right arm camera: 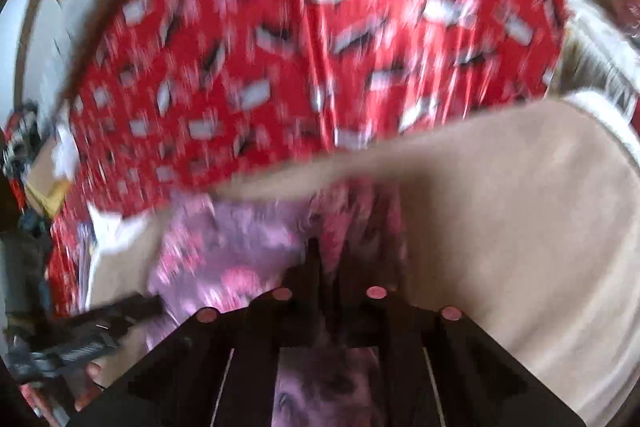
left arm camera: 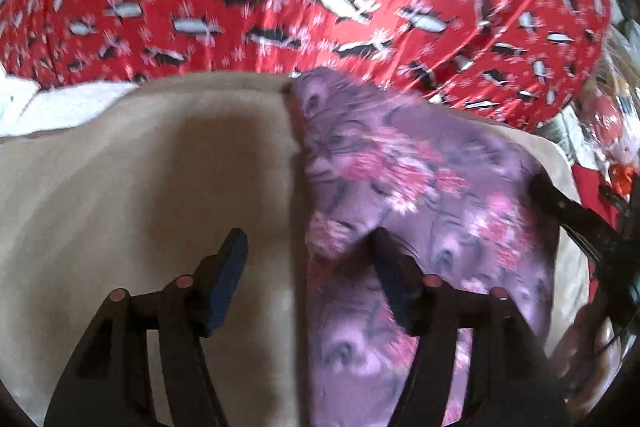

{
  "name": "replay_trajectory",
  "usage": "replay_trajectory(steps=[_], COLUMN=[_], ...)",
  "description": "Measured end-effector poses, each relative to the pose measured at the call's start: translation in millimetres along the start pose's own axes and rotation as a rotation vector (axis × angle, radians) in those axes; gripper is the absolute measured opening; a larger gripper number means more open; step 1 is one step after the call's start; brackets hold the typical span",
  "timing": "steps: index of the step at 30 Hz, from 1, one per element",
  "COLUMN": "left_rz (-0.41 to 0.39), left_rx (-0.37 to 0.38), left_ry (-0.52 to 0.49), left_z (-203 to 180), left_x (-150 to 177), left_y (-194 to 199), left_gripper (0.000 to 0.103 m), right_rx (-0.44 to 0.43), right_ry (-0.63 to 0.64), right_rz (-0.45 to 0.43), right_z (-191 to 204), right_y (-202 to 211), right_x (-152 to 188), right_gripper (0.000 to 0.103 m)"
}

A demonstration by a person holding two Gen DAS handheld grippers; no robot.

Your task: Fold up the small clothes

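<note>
A purple garment with pink flowers (left arm camera: 420, 179) lies rumpled on a beige cloth (left arm camera: 140, 167). My left gripper (left arm camera: 308, 259) hangs over the garment's left edge, open. Its left finger is above the beige cloth and its right finger above the purple fabric, with nothing pinched between them. My right gripper (right arm camera: 320, 259) has its fingers together with the purple garment (right arm camera: 224, 235) bunched up at their tips. In the left wrist view the right gripper (left arm camera: 560, 203) comes in from the right at the garment's right edge. In the right wrist view the left gripper (right arm camera: 132, 309) shows at the lower left. Both views are blurred.
A red tablecloth with a black and white print (left arm camera: 280, 7) covers the surface beyond the beige cloth. White fabric (left arm camera: 60, 99) lies at the left. Shiny clutter (left arm camera: 612, 131) crowds the right edge. A hand (left arm camera: 592, 343) holds the right gripper.
</note>
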State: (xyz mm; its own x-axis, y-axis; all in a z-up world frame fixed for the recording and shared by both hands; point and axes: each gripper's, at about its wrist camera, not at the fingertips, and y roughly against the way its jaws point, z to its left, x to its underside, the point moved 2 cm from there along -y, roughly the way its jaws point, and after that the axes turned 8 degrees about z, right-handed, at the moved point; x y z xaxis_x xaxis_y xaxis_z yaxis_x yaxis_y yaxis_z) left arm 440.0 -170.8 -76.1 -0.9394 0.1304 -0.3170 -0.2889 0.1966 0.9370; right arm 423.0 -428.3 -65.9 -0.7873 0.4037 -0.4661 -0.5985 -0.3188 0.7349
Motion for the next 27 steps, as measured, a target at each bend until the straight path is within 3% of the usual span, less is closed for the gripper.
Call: replay_trajectory(steps=[2,3,4,5,6,10,12,13,15,18,21,23,24,27], left_rz=[0.048,0.055,0.05,0.036,0.023,-0.043,-0.012,0.025,0.017,-0.026,-0.046,-0.013,-0.012,-0.005], left_rx=[0.034,0.062,0.069,0.074,0.08,0.125,0.072,0.041,0.025,0.052,0.064,0.012,-0.006,0.038], left_ry=[0.046,0.07,0.074,0.072,0.077,0.127,0.107,0.074,0.055,0.051,0.045,0.007,-0.008,0.03], left_z=[4.4,7.7,9.8,12.6,15.5,24.2,17.6,11.4,8.6,7.9,4.6,-2.1,-3.8,2.5], left_x=[-2.3,-1.5,-0.5,1.6,5.1,26.9,36.9,41.7,48.1,59.2,74.6,86.7,95.3,100.1], left_y=[-16.3,-16.6,-13.0,-6.2,0.9,21.6,9.4,-2.1,0.9,28.4,35.7,19.7,11.4,20.4], left_gripper=[0.072,0.072,0.072,0.072,0.071,0.071,0.072,0.072,0.072,0.071,0.071,0.072,0.073,0.073], right_rx=[0.048,0.075,0.073,0.07,0.084,-0.1,-0.129,-0.096,0.026,0.022,-0.04,-0.021,0.034,0.052], right_ry=[-0.075,-0.101,-0.105,-0.1,-0.079,0.025,0.087,0.114,0.18,0.181,0.245,0.298,0.339,0.351], right_rz=[0.04,0.11,0.121,0.099,0.066,-0.014,0.011,0.037,0.106,0.07,0.028,0.081,0.128,0.126], right_z=[-20.2,-31.7,-36.5,-36.2,-31.7,-3.4,9.9,12.8,18.5,29.5,37.8,40.3,40.4,37.0], right_y=[-11.8,-25.0,-25.5,-18.7,-5.4,30.6,27.3,20.0,-0.3,24.4,43.9,36.0,25.8,32.0], right_x=[3.0,8.5,12.1,12.7,13.1,22.4,32.0,37.2,47.1,42.9,52.3,69.5,81.0,89.0], right_gripper=[0.004,0.0,0.0,0.01,0.012,0.014,0.021,0.027,0.027,0.029,0.029,0.027,0.027,0.027])
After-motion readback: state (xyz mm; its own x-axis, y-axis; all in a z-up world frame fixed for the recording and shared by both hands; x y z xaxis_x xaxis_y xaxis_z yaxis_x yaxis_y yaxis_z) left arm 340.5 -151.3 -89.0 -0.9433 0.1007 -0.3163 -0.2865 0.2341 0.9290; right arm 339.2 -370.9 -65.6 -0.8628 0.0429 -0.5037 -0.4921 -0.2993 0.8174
